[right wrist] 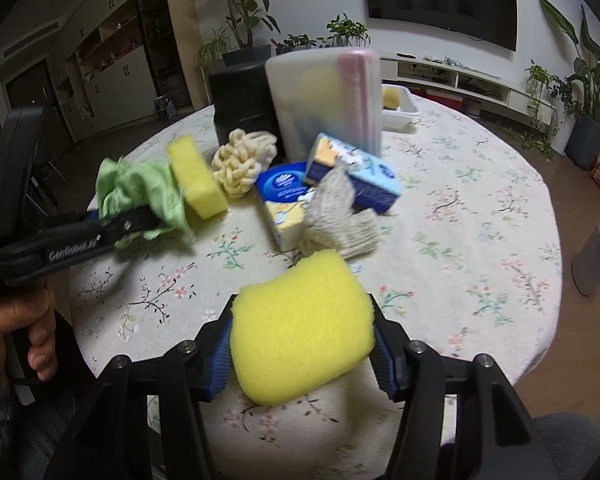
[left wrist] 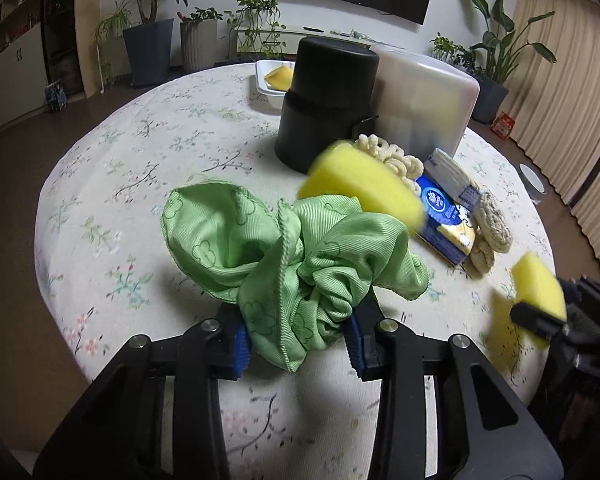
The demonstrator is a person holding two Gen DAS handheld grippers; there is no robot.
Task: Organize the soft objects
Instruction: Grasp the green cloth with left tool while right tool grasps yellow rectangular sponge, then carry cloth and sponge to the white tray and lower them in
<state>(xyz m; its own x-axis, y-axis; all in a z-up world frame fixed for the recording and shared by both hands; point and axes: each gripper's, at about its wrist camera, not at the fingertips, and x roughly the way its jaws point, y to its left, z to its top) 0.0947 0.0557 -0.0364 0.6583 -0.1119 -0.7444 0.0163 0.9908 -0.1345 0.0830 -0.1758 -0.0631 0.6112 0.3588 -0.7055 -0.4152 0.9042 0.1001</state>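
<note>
Left wrist view: the left hand-held gripper [left wrist: 296, 344] pinches a bunched green cloth [left wrist: 284, 252] above the near worktop [left wrist: 148, 152]. The cloth is limp and light, so a grip on the gathered middle suits it best. Behind it, to the right, a second sponge [left wrist: 360, 182] lies by the black tub [left wrist: 324, 100].

Right wrist view: the right hand-held gripper [right wrist: 302, 350] squeezes a yellow sponge [right wrist: 300, 324] by its two sides. The sponge looks springy and nearly weightless; a firm side grip should hold it. Tissue packs [right wrist: 352, 172] and a glove [right wrist: 340, 216] sit farther off.
</note>
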